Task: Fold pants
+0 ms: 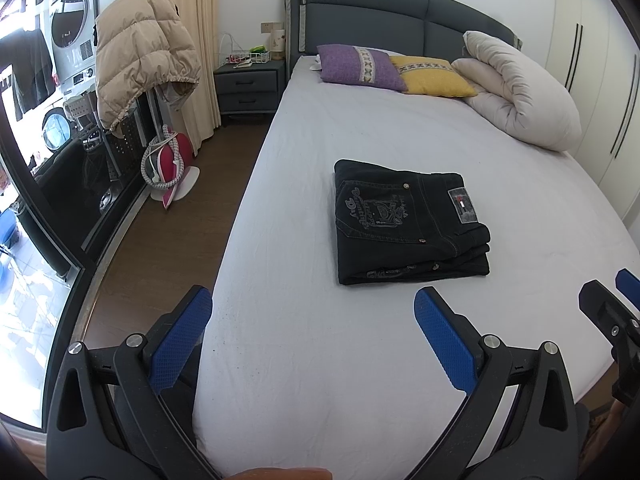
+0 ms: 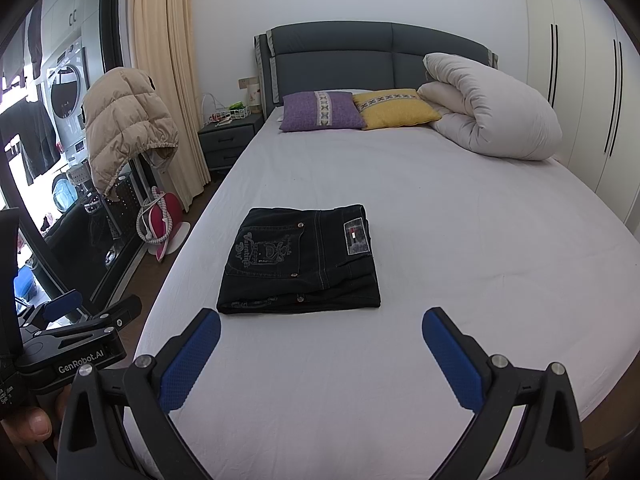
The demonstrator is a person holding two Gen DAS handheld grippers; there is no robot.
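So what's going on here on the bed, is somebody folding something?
A person holds a two-finger gripper in each hand, and both are open and empty above the near end of the bed. The left gripper and right gripper touch nothing. The dark pants lie on the sheet as a compact folded stack, back pocket up, so the folding looks finished.
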